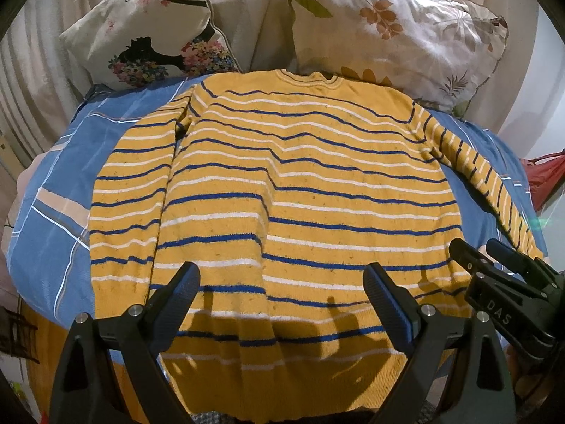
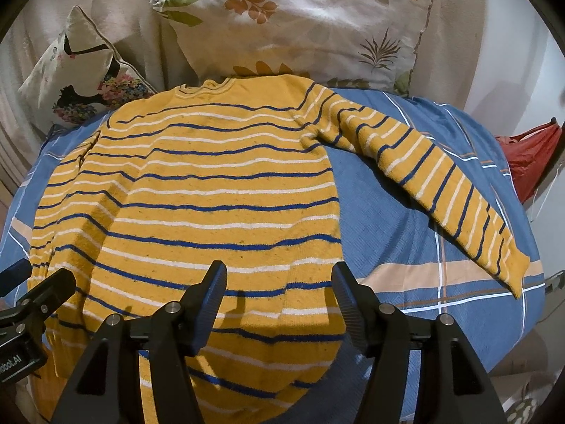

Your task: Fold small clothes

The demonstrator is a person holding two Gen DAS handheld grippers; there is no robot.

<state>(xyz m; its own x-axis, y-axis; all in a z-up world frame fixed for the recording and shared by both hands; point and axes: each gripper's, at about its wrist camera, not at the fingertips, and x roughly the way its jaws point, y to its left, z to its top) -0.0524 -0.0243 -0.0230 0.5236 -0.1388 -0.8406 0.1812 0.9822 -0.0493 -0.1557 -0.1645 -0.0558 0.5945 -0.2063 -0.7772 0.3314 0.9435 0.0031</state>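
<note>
My left camera looked forward and down past its fingers [image 1: 190, 282] from near the sweater's [image 1: 282, 183] hem; my right one sat just beside it, facing the same way (shifted toward the outstretched sleeve [image 2: 441, 183]). Both shared the sweater, blue sheet [image 2: 406, 229] and two pillows [image 1: 388, 31].

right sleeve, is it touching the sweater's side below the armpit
Apart. The right wrist view shows blue bedcover between the right sleeve and the sweater.
</note>
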